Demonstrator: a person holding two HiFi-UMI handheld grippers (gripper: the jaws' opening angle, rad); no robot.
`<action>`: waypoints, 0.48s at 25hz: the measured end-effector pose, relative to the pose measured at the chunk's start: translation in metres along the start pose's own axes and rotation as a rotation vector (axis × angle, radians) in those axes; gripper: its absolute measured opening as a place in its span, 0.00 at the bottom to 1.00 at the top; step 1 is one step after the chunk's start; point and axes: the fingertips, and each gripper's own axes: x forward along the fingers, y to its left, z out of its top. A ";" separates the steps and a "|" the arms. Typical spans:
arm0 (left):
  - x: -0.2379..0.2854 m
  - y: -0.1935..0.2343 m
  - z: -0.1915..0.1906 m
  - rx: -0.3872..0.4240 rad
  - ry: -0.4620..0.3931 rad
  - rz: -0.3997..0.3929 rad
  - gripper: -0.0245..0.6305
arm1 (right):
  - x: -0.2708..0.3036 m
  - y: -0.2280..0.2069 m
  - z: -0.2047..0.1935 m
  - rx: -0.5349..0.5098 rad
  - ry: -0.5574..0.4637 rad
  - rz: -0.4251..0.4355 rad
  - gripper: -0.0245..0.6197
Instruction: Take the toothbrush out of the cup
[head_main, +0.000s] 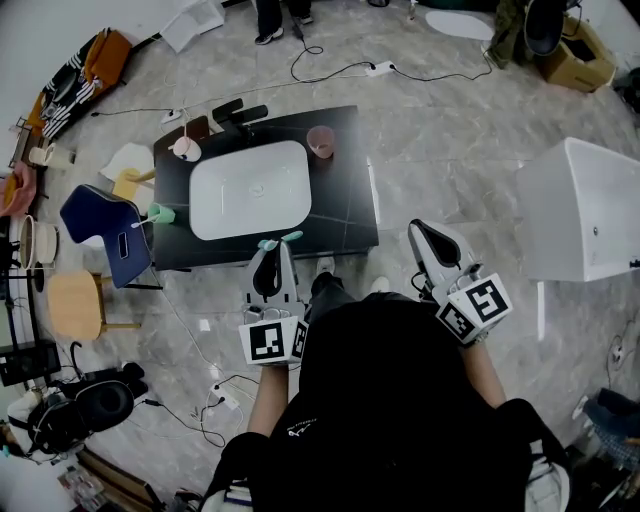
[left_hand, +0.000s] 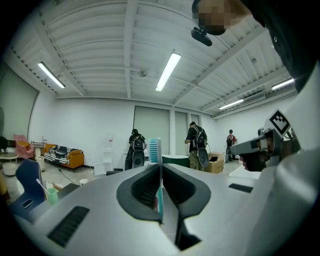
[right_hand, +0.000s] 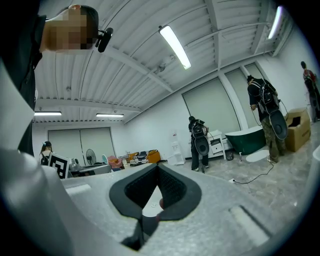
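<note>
Left gripper (head_main: 277, 245) fingers pinch the toothbrush (left_hand: 154, 150); right gripper (head_main: 420, 230) fingers are pressed together.

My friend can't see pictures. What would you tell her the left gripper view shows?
The left gripper has its jaws shut on a toothbrush, whose bristles stick up above them. Far behind, three people stand in a big white room under ceiling lights.
</note>
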 end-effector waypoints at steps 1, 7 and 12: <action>0.003 -0.001 -0.003 -0.003 0.011 -0.016 0.07 | -0.001 -0.001 0.000 0.000 -0.001 -0.009 0.05; 0.028 -0.006 -0.022 -0.023 0.087 -0.128 0.07 | -0.009 -0.011 0.000 0.014 -0.016 -0.097 0.05; 0.058 -0.008 -0.046 -0.052 0.190 -0.222 0.07 | -0.007 -0.017 -0.003 0.029 -0.013 -0.170 0.05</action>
